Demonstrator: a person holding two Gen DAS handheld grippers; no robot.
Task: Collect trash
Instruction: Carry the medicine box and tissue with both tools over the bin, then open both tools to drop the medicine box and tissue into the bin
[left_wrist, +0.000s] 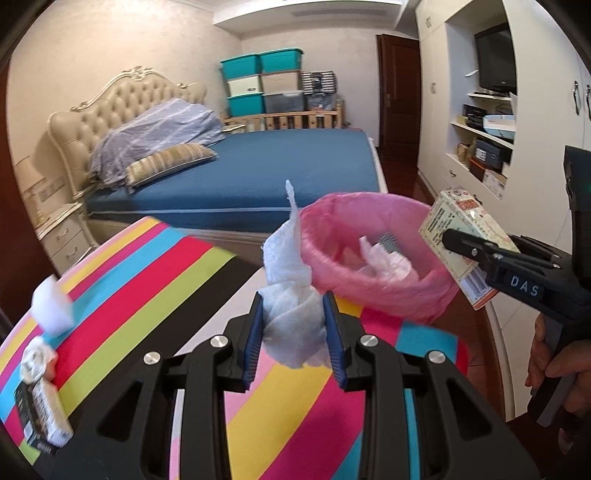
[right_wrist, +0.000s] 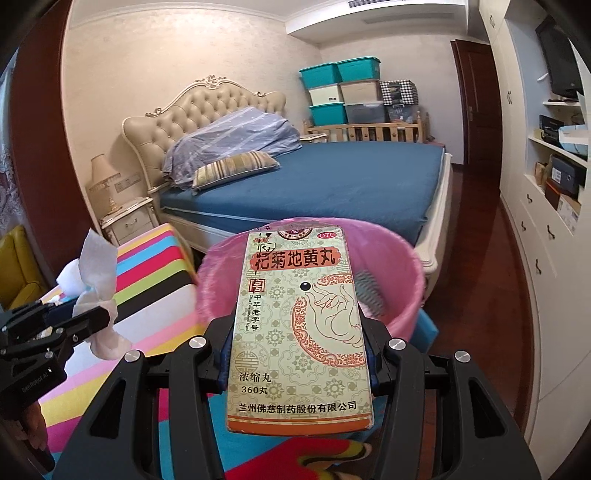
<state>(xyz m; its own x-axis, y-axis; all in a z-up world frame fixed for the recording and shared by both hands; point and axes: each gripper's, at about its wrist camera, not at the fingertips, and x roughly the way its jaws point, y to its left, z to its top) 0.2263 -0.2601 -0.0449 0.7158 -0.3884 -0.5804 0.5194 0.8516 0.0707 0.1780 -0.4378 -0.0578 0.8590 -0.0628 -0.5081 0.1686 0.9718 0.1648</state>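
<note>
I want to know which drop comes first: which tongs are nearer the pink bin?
Right. The right tongs hold the box with its far end over the bin rim. The left tongs, gripping a tissue, are just short of it, over the striped table.

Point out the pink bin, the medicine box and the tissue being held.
pink bin (left_wrist: 384, 295), left wrist view, near wall of liner.
medicine box (right_wrist: 301, 332), right wrist view, printed front face.
tissue (left_wrist: 291, 314), left wrist view, crumpled middle.

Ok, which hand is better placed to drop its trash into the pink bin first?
Right, probably. The medicine box in the right gripper already overhangs the pink-lined bin; the left gripper holds its tissue short of the rim.
</note>
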